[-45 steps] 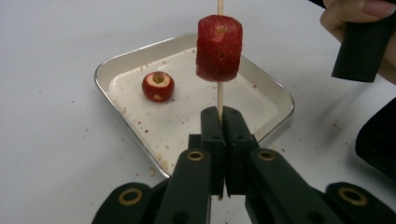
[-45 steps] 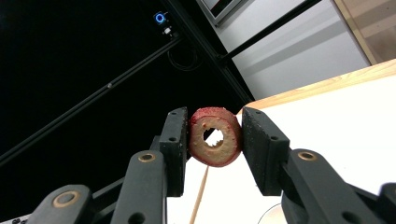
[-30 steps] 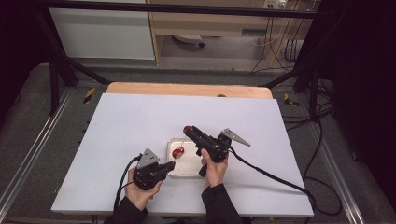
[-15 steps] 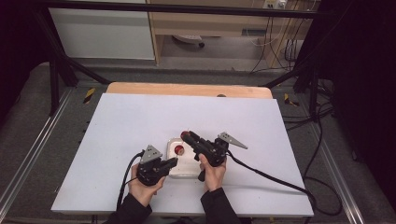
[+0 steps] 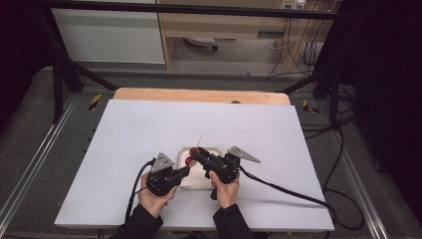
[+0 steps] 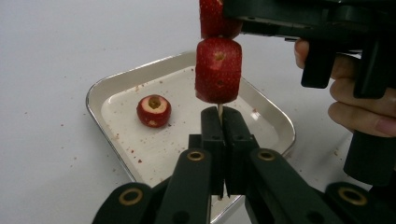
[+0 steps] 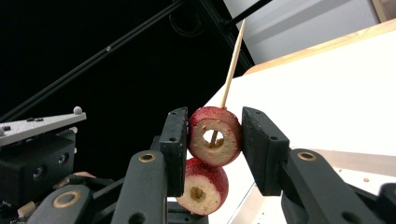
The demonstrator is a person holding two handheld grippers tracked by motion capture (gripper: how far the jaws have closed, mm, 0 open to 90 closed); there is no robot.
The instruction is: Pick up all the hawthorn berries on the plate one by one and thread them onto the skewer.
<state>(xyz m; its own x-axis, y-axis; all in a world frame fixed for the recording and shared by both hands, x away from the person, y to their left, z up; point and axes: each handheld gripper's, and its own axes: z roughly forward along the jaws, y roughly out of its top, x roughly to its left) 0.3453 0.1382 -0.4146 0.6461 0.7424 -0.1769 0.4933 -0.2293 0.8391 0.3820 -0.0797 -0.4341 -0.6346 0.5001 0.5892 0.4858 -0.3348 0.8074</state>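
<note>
Right now I have the skewer (image 7: 232,63) pinched at its bottom end in my left gripper (image 6: 220,122), whose jaws are pressed together with the thin wooden stick between them, so it stands upright over the tray (image 6: 261,100) and cannot wobble while fruit is pushed along it. My right gripper (image 7: 215,136) has its jaws about a third apart and clamped on the sides of the upper hawthorn piece (image 7: 215,135), a red cored ring; through its hollow I can see the stick running, with the pointed end rising free above it. I hold that piece by its flanks, I think, so the pads stay clear of the hole and the skewer can slide through the core. Just below sits the lower hawthorn piece (image 6: 218,70), already threaded and resting a little above my left jaw tips, with the upper one touching it or nearly so. A third cored fruit (image 6: 153,110) lies alone in the tray, cut face up, well apart from the stick, and I judge it is next to go on. Keeping the work above the tray makes sense, since crumbs and red flecks already dot its floor. From the high view, my two grippers meet over the tray near the front of the white table (image 5: 149,124), left gripper (image 5: 185,171) low, right gripper (image 5: 193,155) angled down across it.
</note>
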